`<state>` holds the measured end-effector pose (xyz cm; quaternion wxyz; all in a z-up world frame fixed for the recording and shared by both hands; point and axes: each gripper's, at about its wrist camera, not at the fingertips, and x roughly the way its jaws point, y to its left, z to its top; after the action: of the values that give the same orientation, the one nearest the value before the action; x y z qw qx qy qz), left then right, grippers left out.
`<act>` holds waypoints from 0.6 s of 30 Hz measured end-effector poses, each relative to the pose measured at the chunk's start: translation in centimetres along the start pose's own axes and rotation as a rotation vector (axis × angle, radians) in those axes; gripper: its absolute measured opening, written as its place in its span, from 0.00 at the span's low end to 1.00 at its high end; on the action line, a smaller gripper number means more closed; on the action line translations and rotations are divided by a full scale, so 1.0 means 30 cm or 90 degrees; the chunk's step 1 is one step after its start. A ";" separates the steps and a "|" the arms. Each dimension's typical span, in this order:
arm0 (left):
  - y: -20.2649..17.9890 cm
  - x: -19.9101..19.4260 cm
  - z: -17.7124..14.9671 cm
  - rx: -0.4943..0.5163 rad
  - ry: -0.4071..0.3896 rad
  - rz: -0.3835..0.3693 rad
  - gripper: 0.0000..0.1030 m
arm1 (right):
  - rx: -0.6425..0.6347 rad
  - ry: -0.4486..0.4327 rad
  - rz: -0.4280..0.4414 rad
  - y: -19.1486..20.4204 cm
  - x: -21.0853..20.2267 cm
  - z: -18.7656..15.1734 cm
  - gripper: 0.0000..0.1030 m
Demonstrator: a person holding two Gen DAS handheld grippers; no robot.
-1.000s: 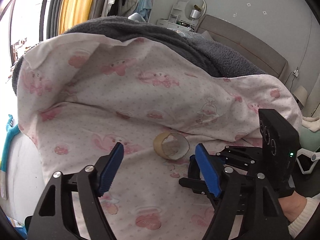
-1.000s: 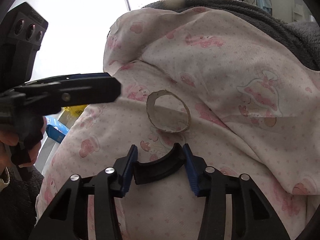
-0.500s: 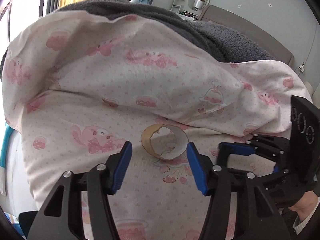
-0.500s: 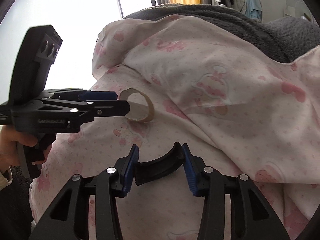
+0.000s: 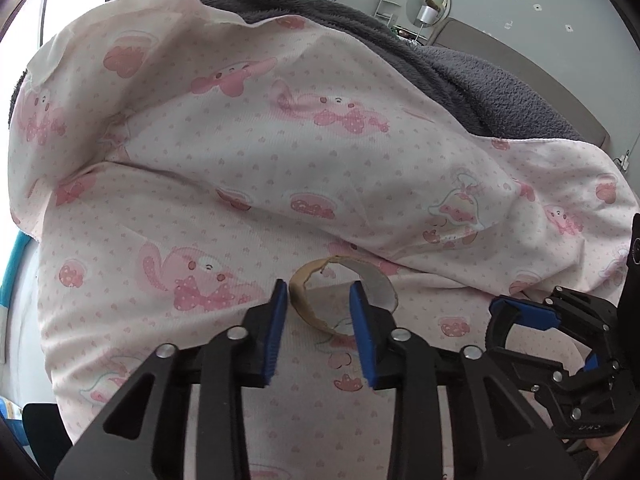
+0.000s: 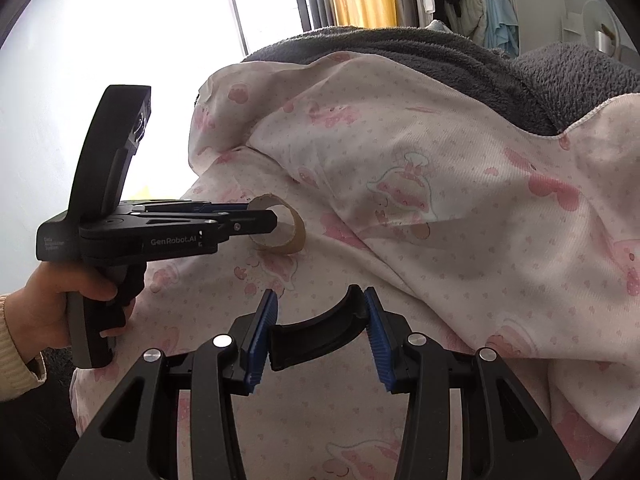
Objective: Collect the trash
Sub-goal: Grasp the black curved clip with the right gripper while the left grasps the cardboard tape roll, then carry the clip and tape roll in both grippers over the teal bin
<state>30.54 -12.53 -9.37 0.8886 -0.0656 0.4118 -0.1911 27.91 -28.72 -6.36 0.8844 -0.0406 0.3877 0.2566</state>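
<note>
Across the bed lies a pink-printed quilt (image 5: 248, 168), with a grey blanket (image 5: 500, 84) heaped behind it; the quilt's folded-over part rises just behind the cardboard ring (image 5: 340, 300), which rests on the flatter cloth. The left tongs (image 5: 318, 320) are closing over the ring's near wall: one finger stands outside it, the other inside the hoop, and the pads do not appear to press yet. To do this well, they should pinch the wall squarely and keep their tips off the soft cloth so none is caught, then lift straight up, since the fold crowds the far side and open room lies toward the person. The right tongs (image 6: 318, 328) hold a curved black plastic piece (image 6: 316, 330) endwise between both pads, near the ring but clear of it.
</note>
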 end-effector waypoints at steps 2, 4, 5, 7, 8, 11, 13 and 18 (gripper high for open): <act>0.001 0.009 0.004 0.002 0.002 0.002 0.25 | -0.001 0.003 -0.002 0.008 -0.005 -0.004 0.43; 0.007 0.004 0.002 0.001 0.002 0.001 0.21 | -0.002 0.003 -0.005 0.018 -0.008 -0.005 0.43; 0.008 0.003 -0.002 -0.001 0.002 -0.001 0.19 | -0.001 0.002 -0.006 0.020 -0.010 -0.004 0.43; 0.014 0.000 -0.010 -0.002 0.003 -0.009 0.16 | 0.004 -0.003 -0.010 0.026 -0.018 -0.002 0.43; 0.019 0.000 -0.011 -0.002 0.003 -0.013 0.13 | 0.008 -0.005 -0.011 0.029 -0.021 -0.001 0.43; 0.020 -0.012 -0.023 0.002 -0.002 -0.014 0.08 | 0.018 -0.011 -0.018 0.037 -0.036 -0.003 0.43; 0.024 -0.026 -0.037 0.005 -0.005 -0.016 0.04 | 0.024 -0.011 -0.024 0.044 -0.047 -0.008 0.43; 0.032 -0.070 -0.065 0.014 -0.015 -0.006 0.04 | 0.058 -0.018 -0.036 0.050 -0.074 -0.017 0.43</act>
<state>28.11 -10.73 -9.43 0.8932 -0.0599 0.3986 -0.1992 25.57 -28.50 -4.96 0.8977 -0.0074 0.3848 0.2143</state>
